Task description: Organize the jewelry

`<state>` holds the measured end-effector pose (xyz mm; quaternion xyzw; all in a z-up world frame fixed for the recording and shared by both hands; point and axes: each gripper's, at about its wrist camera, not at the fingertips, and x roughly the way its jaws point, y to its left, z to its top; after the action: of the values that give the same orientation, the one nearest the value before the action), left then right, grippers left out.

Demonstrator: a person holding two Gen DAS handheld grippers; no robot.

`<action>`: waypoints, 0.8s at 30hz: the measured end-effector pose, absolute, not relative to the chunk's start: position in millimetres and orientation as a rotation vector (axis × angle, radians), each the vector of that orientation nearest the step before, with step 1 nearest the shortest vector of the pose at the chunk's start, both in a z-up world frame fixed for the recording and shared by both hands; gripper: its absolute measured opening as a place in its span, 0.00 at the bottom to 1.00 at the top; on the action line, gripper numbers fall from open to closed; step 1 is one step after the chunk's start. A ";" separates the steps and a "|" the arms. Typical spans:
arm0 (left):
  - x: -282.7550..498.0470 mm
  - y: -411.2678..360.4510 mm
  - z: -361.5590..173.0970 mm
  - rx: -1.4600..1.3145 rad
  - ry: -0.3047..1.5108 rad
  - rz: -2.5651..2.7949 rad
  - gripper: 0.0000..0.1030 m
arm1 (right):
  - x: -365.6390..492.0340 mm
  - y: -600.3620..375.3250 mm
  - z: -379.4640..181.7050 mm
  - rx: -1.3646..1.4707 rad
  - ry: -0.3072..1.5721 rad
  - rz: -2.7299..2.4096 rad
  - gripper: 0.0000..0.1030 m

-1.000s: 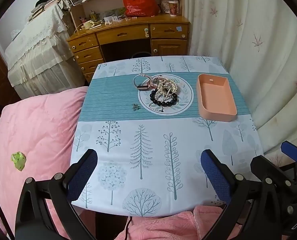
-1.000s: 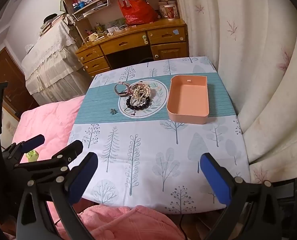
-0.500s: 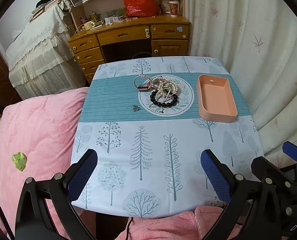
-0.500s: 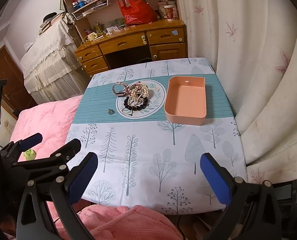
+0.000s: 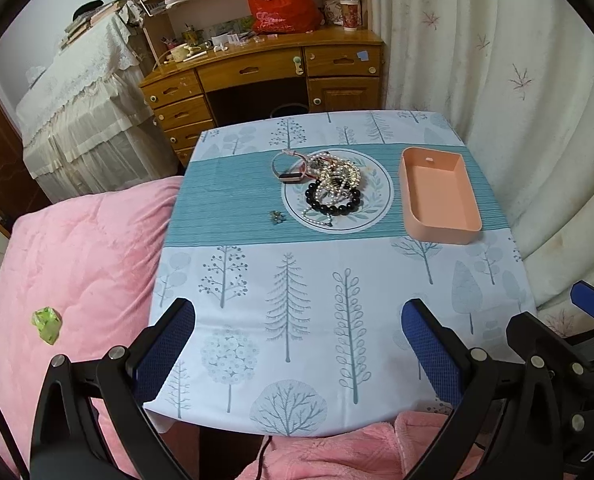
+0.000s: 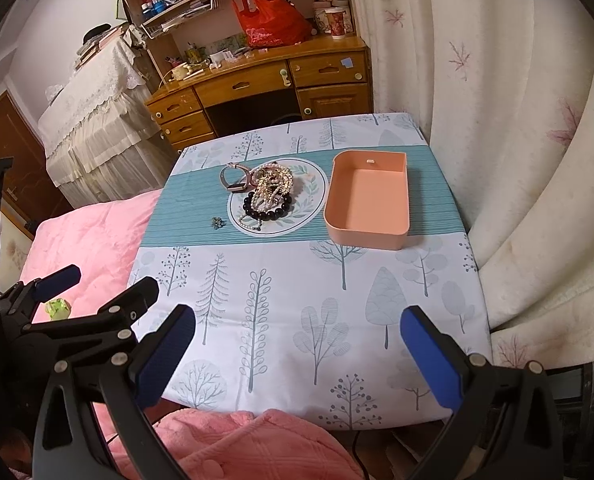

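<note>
A pile of jewelry (image 5: pixel 331 184) lies on a round printed circle in the tablecloth's teal band: a black bead bracelet (image 5: pixel 333 202), pearl and gold chains, and a pink watch (image 5: pixel 291 170) at its left. A small brooch (image 5: pixel 276 217) lies alone to the left. An empty peach tray (image 5: pixel 439 194) stands to the right. The pile (image 6: pixel 269 192) and the tray (image 6: pixel 367 200) also show in the right wrist view. My left gripper (image 5: pixel 299 350) is open and empty above the near table edge. My right gripper (image 6: pixel 297 354) is open and empty beside it.
The small table (image 5: pixel 297 320) has a tree-print cloth. A pink quilt (image 5: pixel 77 260) lies to the left with a green scrap (image 5: pixel 47 324) on it. A curtain (image 5: pixel 517 100) hangs on the right. A wooden desk (image 5: pixel 265 76) stands behind.
Both views have drifted slightly; the table sits a little differently in the frames. Both grippers stay open and nothing on the table has moved.
</note>
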<state>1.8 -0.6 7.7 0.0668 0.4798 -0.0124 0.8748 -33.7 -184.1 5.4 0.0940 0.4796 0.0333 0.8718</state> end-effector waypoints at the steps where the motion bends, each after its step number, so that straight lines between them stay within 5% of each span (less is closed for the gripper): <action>1: 2.3 -1.4 7.4 0.143 1.002 -0.023 0.99 | -33.4 -184.4 5.1 0.197 1.003 0.070 1.00; 24: 4.7 -1.7 5.6 0.147 1.006 -0.023 0.99 | -33.4 -176.8 7.7 0.148 0.996 0.037 1.00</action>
<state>4.7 -1.7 5.6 0.0706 0.4817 -0.0111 0.8734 -33.4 -176.8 7.7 0.0710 0.4771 0.0177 0.8758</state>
